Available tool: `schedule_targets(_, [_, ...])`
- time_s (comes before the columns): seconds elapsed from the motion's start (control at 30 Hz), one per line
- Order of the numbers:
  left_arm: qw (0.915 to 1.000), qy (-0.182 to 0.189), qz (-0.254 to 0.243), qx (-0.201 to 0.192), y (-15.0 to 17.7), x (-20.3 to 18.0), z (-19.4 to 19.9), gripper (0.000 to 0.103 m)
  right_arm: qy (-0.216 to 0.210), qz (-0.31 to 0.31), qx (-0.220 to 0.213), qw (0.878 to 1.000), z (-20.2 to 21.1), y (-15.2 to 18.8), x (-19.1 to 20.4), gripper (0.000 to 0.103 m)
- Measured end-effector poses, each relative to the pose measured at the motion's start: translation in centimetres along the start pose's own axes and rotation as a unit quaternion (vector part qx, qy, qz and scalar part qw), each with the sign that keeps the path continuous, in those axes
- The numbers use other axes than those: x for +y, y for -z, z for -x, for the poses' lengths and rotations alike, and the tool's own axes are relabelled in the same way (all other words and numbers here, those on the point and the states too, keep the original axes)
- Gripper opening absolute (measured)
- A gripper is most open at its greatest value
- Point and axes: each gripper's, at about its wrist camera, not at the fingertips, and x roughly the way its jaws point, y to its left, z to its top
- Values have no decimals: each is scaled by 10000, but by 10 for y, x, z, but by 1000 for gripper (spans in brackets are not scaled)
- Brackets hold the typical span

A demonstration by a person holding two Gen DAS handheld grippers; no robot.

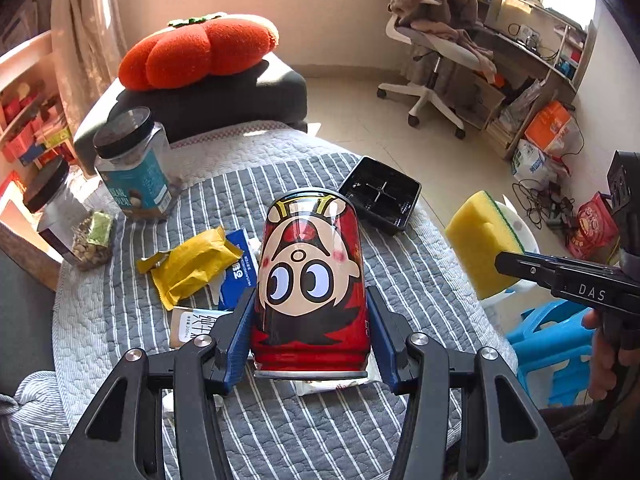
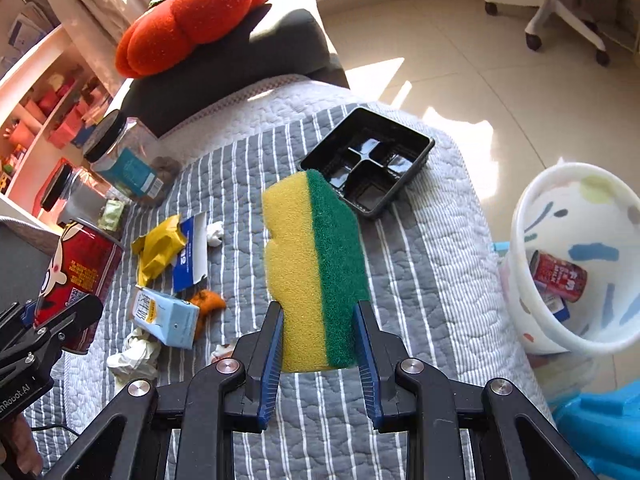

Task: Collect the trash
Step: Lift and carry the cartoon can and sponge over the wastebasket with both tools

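My left gripper [image 1: 311, 320] is shut on a red cartoon can [image 1: 310, 280], held upside down above the striped quilted table [image 1: 280, 420]; the can also shows at the left of the right wrist view [image 2: 80, 272]. My right gripper [image 2: 318, 328] is shut on a yellow and green sponge [image 2: 316, 268], held above the table; the sponge shows in the left wrist view [image 1: 484, 240]. A white trash bin [image 2: 580, 340] stands to the right with a red can [image 2: 558, 276] inside. A yellow wrapper [image 2: 158, 248], blue carton [image 2: 192, 256], milk box [image 2: 164, 316], crumpled tissues [image 2: 134, 356] and orange peel [image 2: 210, 302] lie on the table.
A black plastic tray [image 2: 368, 164] sits at the table's far right. Two jars [image 1: 132, 164] and a nut packet [image 1: 94, 240] stand at the far left. A blue stool [image 1: 556, 344] is below the bin. A grey sofa with an orange cushion [image 1: 200, 48] and an office chair [image 1: 432, 64] lie beyond.
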Motion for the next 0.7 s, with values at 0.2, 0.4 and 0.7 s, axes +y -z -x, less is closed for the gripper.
schedule_targets(0.2, [9998, 144, -146, 20, -8, -35, -15, 55, 177, -248, -99, 9995, 16, 0, -40, 30])
schedule_targets(0.4, [9990, 267, -334, 108, -12, -75, -36, 55, 370, -567, -206, 9975, 28, 0, -82, 30])
schedule_targets(0.7, [9960, 591, -603, 294, -17, -139, -77, 55, 559, -1291, -349, 9894, 49, 6, -148, 30])
